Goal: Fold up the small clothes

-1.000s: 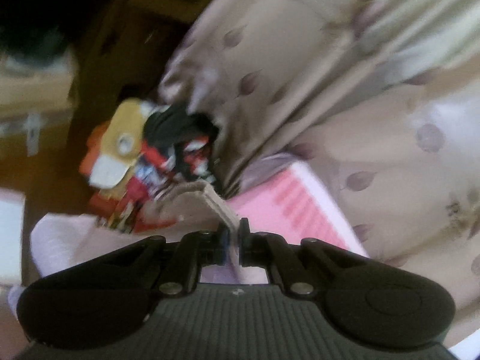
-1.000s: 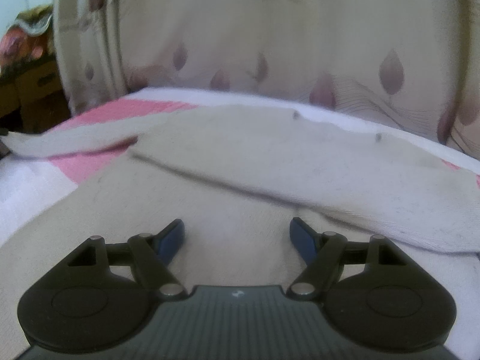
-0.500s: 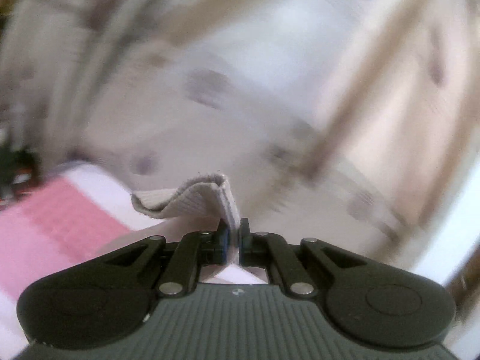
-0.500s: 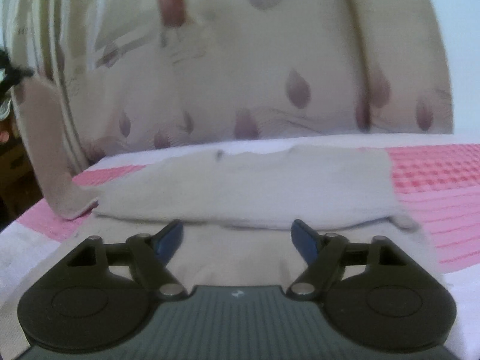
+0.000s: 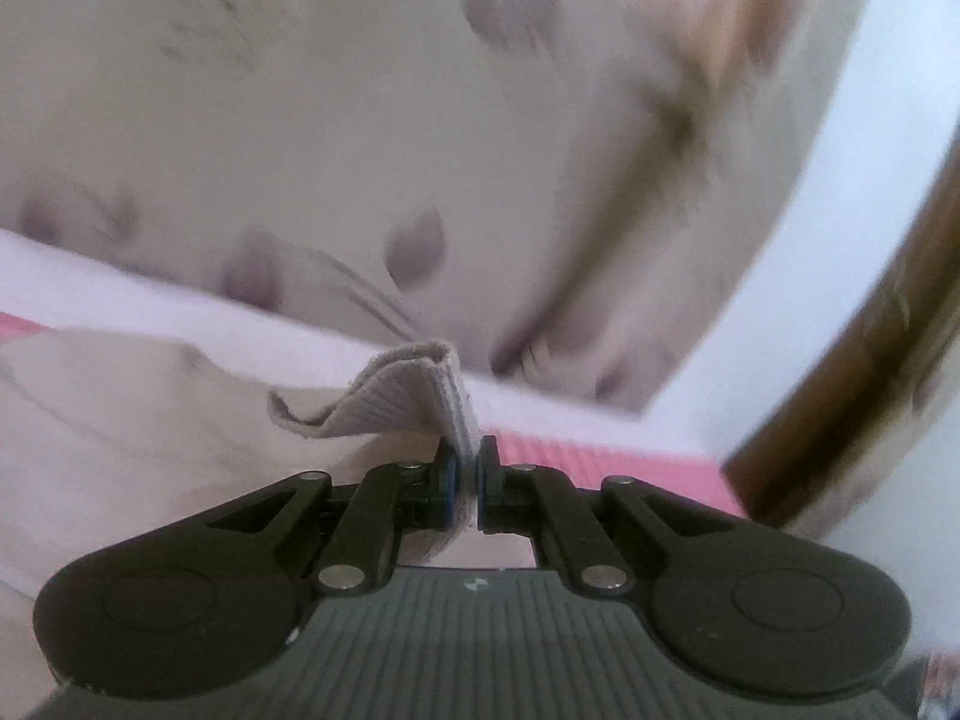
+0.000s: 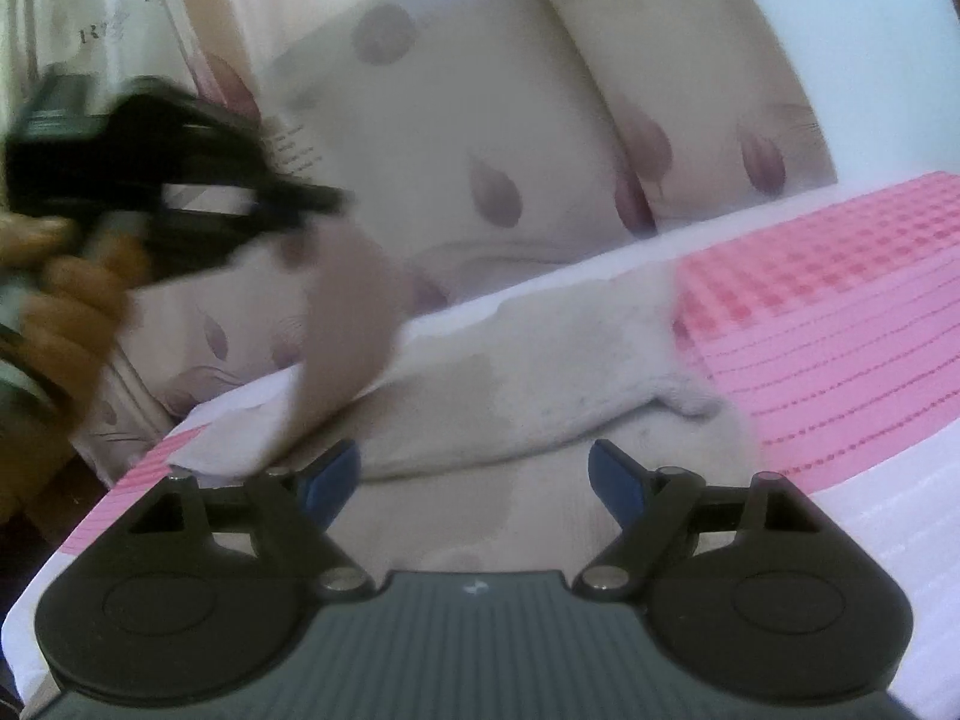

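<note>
Pink-and-white bed cover, leaf-print curtain behind; left tongs grip beige garment, right tongs spread, empty

"RY"-like letters — curtain

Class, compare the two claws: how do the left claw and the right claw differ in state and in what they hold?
The left claw is shut on the beige garment's ribbed cuff; the right claw stands wide open and holds nothing. The left claw lifts its cloth clear of the bed, while the right claw hovers low over the garment's body. Both have black arms and blue pads.
</note>
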A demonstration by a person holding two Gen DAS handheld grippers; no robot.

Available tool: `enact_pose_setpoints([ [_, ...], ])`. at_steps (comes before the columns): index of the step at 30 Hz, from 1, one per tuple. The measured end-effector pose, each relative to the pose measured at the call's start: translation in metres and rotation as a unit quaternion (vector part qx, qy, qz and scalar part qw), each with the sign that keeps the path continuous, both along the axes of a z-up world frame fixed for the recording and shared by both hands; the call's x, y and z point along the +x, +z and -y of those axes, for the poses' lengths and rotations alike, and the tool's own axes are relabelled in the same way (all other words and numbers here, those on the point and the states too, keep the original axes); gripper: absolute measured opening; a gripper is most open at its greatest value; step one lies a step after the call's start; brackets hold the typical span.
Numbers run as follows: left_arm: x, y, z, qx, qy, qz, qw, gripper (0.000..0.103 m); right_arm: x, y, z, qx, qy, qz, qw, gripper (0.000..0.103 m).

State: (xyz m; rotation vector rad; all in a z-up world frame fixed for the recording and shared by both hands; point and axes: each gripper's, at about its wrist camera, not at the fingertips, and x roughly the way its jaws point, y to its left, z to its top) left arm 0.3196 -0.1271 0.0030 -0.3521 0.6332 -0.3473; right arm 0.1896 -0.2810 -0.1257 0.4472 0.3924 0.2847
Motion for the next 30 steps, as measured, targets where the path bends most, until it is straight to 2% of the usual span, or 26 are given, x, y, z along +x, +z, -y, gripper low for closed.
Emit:
enact_pose_setpoints([
  [5,0.018,-0.044,0.045,0.038,-0.056,-0.022,0.9975,0.005,0.0,-0.003,0.004,0.011,0.004,0.0,1.0,0.084],
  [6,0.017,-0.05,0.05,0.044,-0.069,-0.024,0.9963,0.009,-0.001,-0.003,0.005,0.013,0.003,0.001,1.0,0.084],
  [8,0.022,-0.06,0.055,0.051,-0.094,-0.024,0.994,0.028,-0.002,-0.003,0.004,0.014,0.002,0.002,1.0,0.084],
  [10,0.02,-0.062,0.049,0.045,-0.1,-0.016,0.9939,0.076,-0.004,-0.003,0.005,0.018,0.001,0.006,1.0,0.084],
  [12,0.006,-0.056,0.032,0.027,-0.097,0.012,0.9949,0.095,-0.005,-0.003,0.006,0.023,0.0,0.006,1.0,0.084],
  [14,-0.01,-0.049,0.012,0.023,-0.084,0.043,0.9953,0.099,-0.006,-0.003,0.007,0.028,0.0,0.009,1.0,0.084],
  [17,-0.04,-0.047,-0.031,0.03,-0.021,0.067,0.997,0.103,-0.006,-0.002,0.009,0.035,0.002,0.012,0.999,0.084],
  [20,-0.066,-0.061,-0.076,0.089,0.044,0.085,0.9914,0.103,0.005,0.006,0.013,0.021,0.017,0.002,1.0,0.084],
  [23,-0.081,-0.088,-0.123,0.116,0.087,0.076,0.9865,0.102,0.018,0.024,0.019,-0.034,-0.002,0.019,0.999,0.084],
  [25,-0.081,-0.106,-0.146,0.102,0.111,0.045,0.9875,0.1,0.037,0.031,0.027,-0.053,-0.015,0.019,0.998,0.083],
  [26,-0.08,-0.113,-0.156,0.091,0.123,0.034,0.9877,0.1,0.047,0.032,0.03,-0.062,-0.021,0.013,0.998,0.081],
  [27,-0.079,-0.121,-0.165,0.079,0.136,0.026,0.9872,0.1,0.058,0.031,0.033,-0.071,-0.023,0.006,0.997,0.073],
  [28,-0.077,-0.129,-0.172,0.072,0.147,0.022,0.9862,0.1,0.07,0.029,0.034,-0.081,-0.023,-0.005,0.996,0.059],
  [30,-0.079,-0.135,-0.185,0.036,0.165,0.015,0.9855,0.1,0.092,0.021,0.035,-0.089,-0.017,-0.033,0.995,0.042],
])
